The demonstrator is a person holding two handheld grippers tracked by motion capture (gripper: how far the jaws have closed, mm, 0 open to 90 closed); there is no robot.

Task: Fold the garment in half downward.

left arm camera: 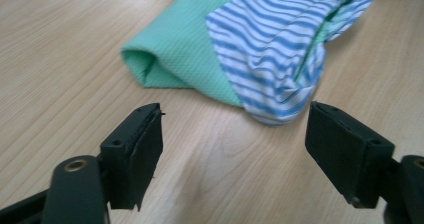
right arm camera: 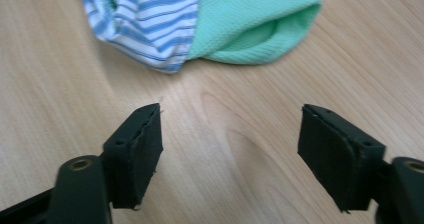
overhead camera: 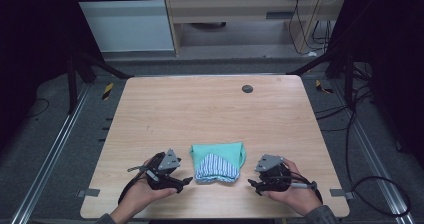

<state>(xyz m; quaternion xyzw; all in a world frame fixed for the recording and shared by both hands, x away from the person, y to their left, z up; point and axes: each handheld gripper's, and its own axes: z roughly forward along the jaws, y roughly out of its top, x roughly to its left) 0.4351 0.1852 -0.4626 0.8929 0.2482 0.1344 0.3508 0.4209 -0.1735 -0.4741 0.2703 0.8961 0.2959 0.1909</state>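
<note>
A folded mint-green cloth [overhead camera: 218, 154] with a blue-and-white striped part [overhead camera: 216, 169] lies near the table's front edge, between my two grippers. My left gripper [overhead camera: 186, 182] rests just left of it, held in a hand, jaws wide open and empty. In the left gripper view the green cloth [left arm camera: 185, 44] and its striped part [left arm camera: 270, 49] lie just beyond the open gripper [left arm camera: 235, 134]. My right gripper [overhead camera: 252, 184] sits just right of the cloth, also open and empty. In the right gripper view the striped part [right arm camera: 145, 19] and green fold [right arm camera: 250, 24] lie ahead of the gripper [right arm camera: 230, 134].
The wooden table [overhead camera: 210, 109] has a small dark round plug [overhead camera: 247, 88] near its far edge. Metal rails, cables and dark frame legs surround the table on the floor.
</note>
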